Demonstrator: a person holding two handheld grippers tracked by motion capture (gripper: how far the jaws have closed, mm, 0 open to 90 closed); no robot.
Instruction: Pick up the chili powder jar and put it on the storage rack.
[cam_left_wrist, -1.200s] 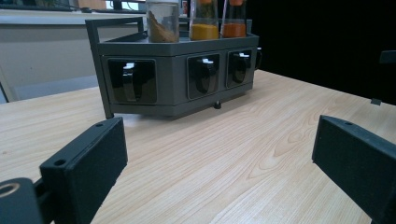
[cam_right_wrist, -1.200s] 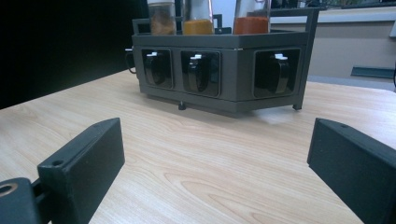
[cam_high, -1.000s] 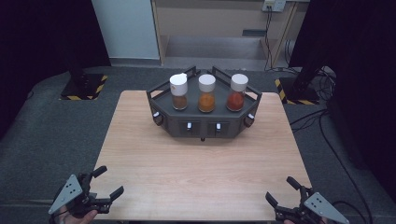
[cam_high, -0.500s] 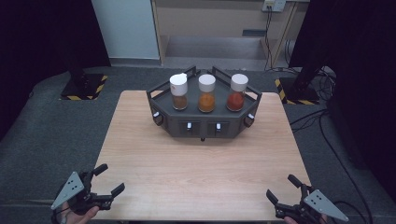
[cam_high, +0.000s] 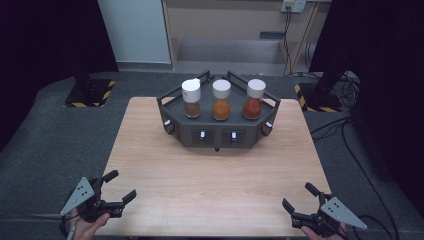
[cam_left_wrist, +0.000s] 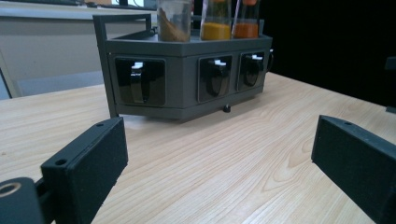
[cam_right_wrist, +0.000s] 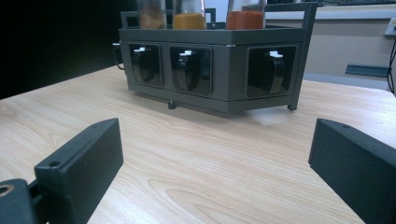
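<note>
three jars (cam_high: 221, 99) stand in a rack (cam_high: 218, 131) at the counter's (cam_high: 210, 195) far middle. both grippers, left (cam_high: 116, 189) and right (cam_high: 299, 201), hang released, near. jars look rigid, smooth, likely light; grip below the cap.

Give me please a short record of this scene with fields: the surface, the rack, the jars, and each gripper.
surface: wooden table
rack: dark grey rack at the far middle of the table, with small handled recesses along its front
jars: three white-capped jars stand on the rack; brown jar at left, orange jar in the middle, red jar at right
left gripper: open, holds nothing, at the near left edge, far from the rack
right gripper: open, holds nothing, at the near right edge, far from the rack
</note>
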